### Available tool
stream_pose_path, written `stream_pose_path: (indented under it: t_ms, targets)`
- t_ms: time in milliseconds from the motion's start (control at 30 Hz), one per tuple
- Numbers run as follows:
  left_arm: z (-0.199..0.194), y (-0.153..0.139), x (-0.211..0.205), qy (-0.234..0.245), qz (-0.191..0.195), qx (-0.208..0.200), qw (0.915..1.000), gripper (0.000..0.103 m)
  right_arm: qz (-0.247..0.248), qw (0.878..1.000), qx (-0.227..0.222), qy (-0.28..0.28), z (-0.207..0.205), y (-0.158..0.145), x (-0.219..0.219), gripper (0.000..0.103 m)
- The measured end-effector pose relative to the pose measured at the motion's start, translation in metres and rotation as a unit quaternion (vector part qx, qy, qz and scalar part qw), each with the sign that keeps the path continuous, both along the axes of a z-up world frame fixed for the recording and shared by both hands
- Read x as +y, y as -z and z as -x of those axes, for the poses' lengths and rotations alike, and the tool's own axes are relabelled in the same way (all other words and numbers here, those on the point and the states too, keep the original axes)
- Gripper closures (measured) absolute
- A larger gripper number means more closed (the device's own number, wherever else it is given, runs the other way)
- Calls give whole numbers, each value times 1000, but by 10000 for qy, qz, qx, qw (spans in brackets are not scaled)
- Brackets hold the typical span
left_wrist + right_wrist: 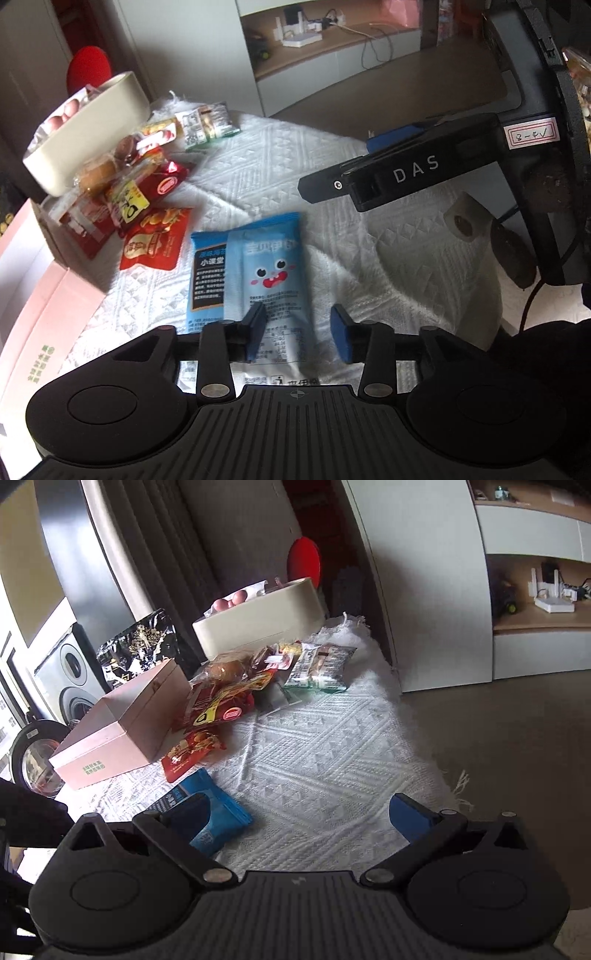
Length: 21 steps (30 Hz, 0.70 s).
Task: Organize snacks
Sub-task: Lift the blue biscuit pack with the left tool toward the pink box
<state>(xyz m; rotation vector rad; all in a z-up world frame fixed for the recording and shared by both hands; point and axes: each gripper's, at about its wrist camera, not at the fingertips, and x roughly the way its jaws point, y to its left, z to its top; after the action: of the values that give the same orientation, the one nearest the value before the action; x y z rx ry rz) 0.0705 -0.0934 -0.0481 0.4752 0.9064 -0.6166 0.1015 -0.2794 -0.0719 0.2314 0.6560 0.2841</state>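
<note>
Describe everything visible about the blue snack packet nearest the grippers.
The blue snack packet is a flat, glossy plastic pouch with a pale panel showing a cartoon face, a dark text block on its left and crimped ends. It lies flat on the white woven cloth, apart from the red packets. Its near end sits between the open left gripper pads, which do not press it.

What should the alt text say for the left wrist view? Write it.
The open left gripper hovers over a blue snack packet lying on a white textured cloth. Red snack packets pile beside a cream tub; the right gripper reaches in.
</note>
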Motion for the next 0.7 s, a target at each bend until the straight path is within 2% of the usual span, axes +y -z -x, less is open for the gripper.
stream_pose_path:
  t_ms: [67, 133, 200, 233, 333, 400, 533, 567, 633, 700]
  targets:
    - [-3, 1, -2, 42, 191, 180, 9996, 28, -3, 9999, 109, 58, -2, 2, -3, 0]
    - [-5, 3, -2, 72, 382, 316, 9987, 17, -88, 9998, 190, 66, -3, 5, -7, 0]
    - [-6, 0, 0, -26, 507, 216, 9985, 19, -10, 9998, 211, 48, -2, 4, -4, 0]
    - [-6, -3, 2, -89, 516, 81, 9986, 24, 53, 9997, 221, 30, -2, 4, -2, 0]
    - [-12, -7, 12, -473, 136, -620, 9969, 28, 286, 9994, 215, -5, -2, 5, 5, 0]
    - [-22, -3, 21, -683, 102, -548, 9961, 28, 395, 9990, 198, -23, -2, 5, 8, 0]
    - [-37, 4, 31, -770, 539, -147, 9955, 25, 819, 9964, 136, -193, 1, 7, 18, 0]
    - [-40, 6, 30, -772, 608, -59, 9951, 20, 961, 9950, 111, -242, 2, 8, 21, 0]
    - [-43, 11, 26, -708, 618, 19, 9956, 13, 1256, 9916, 58, -310, 4, 10, 27, 0]
    - [-45, 17, 24, -706, 527, -1, 9961, 12, 1402, 9896, 20, -319, 6, 12, 31, 0]
